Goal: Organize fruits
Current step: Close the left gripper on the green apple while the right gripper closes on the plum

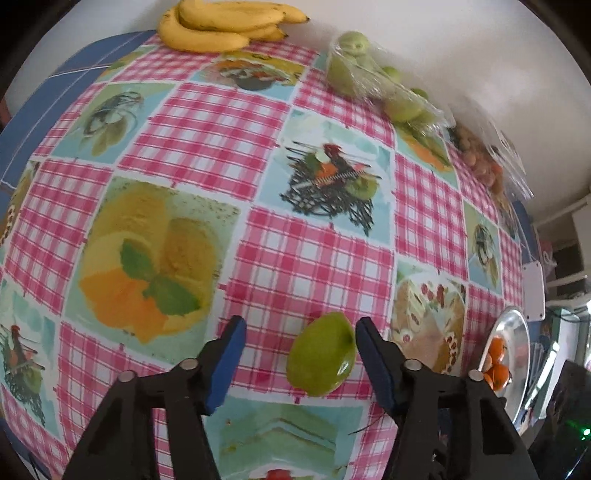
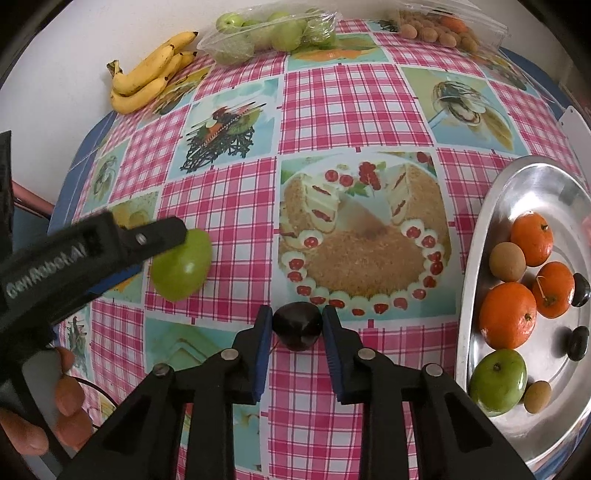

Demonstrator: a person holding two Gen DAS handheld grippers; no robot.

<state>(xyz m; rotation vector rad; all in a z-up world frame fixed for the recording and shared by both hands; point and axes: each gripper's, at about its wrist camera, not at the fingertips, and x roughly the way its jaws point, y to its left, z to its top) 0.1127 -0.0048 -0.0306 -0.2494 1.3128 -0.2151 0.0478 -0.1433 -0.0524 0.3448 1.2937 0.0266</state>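
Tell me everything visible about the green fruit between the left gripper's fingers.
The green fruit is smooth, glossy and yellow-green, roundish with one tapered end. It lies on the checked tablecloth between the open fingers of the left gripper, close against the right-hand blue pad, well clear of the other. The right wrist view shows it beside the printed cake picture.

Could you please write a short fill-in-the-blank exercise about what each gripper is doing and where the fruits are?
1. The right gripper is shut on a dark ____.
2. The left gripper is open around a ____ fruit lying on the tablecloth.
3. The oranges lie in a ____ tray.
4. The bananas lie at the table's far edge, beside a bag of ____ fruits.

Missing words: plum; green; metal; green
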